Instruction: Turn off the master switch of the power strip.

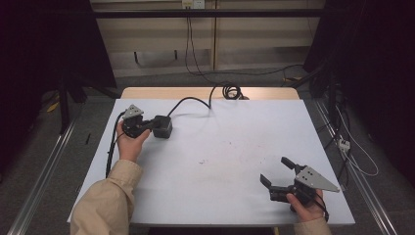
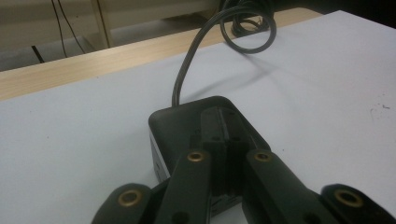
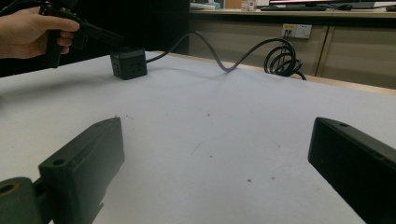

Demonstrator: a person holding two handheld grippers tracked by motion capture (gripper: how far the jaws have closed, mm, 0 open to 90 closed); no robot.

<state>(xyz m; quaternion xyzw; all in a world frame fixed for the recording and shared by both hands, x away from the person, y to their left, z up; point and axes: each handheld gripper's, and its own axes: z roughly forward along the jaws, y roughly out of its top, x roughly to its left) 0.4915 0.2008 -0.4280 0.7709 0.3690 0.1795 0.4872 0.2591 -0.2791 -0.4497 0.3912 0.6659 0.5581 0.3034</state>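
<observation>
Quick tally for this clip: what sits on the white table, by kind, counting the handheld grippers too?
Black cube-shaped power socket block: 1
Dark grey power cable with coiled end: 1
Black two-jaw handheld grippers, left gripper and right gripper: 2
Total: 4

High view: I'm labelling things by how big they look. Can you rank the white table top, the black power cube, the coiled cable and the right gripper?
1. white table top
2. right gripper, open, near the camera, which may flatter it
3. black power cube and coiled cable: too alike to rank
</observation>
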